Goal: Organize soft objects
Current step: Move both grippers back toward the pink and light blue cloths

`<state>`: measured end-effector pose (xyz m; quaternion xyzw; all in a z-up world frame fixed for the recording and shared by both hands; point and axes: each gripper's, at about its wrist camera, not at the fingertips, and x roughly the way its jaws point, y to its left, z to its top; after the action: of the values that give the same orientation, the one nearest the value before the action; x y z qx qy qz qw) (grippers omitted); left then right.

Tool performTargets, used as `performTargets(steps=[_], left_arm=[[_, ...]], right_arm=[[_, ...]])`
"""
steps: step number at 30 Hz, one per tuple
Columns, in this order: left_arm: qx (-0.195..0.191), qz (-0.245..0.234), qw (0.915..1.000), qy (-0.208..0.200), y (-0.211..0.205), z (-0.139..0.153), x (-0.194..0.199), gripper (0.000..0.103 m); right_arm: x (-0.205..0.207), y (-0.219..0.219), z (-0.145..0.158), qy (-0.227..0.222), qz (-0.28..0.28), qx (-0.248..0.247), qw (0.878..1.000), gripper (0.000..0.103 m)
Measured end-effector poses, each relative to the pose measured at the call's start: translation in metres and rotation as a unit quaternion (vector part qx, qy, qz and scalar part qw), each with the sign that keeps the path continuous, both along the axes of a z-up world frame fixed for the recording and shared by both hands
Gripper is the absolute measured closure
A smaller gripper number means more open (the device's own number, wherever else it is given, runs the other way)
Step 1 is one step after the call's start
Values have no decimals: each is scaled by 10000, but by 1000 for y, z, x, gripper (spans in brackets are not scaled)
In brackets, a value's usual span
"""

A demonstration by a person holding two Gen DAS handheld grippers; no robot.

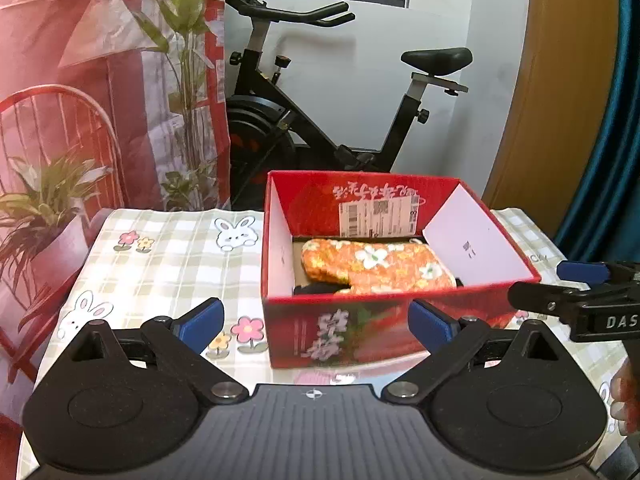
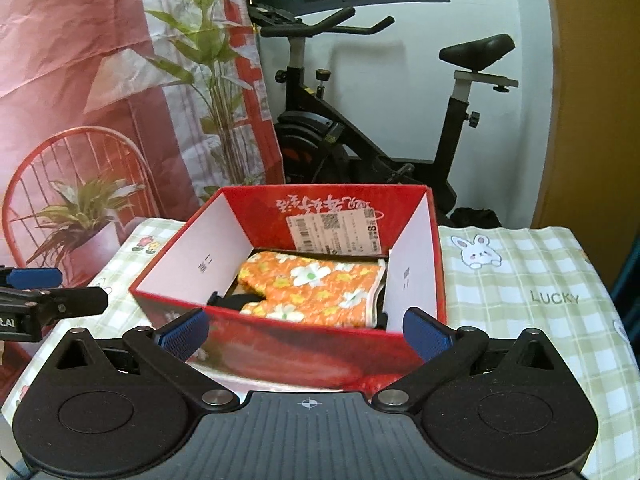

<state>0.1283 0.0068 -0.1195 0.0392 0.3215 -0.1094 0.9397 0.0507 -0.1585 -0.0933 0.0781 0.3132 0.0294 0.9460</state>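
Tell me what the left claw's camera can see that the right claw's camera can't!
Only the left wrist view shows the right claw poking in from the right edge, and two pink flowers printed near the box. Only the right wrist view shows the left claw at the left edge, and the word LUCKY on the tablecloth. Both show the red box holding the orange flowery mitt, something dark under it, and the exercise bike behind.

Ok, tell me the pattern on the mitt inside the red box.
Orange with white and yellow flowers on the oven mitt; the right wrist view shows it best.
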Motion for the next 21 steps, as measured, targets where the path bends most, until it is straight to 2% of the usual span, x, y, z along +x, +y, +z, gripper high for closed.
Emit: performTargets(steps=[13,18,21], left_arm=[[-42,107,9999,19,4,-22,-31,4],[-111,120,9997,181,6,-39,-38,4],[-154,110,9995,242,6,-50,-42,5]], right_arm=[[-53,11,-31,-295,-101,-141,9994,0],[-65,13,-54,-229,-160,-208,9994,0],[-68,9,-68,-113,-185,-79,9997,3]])
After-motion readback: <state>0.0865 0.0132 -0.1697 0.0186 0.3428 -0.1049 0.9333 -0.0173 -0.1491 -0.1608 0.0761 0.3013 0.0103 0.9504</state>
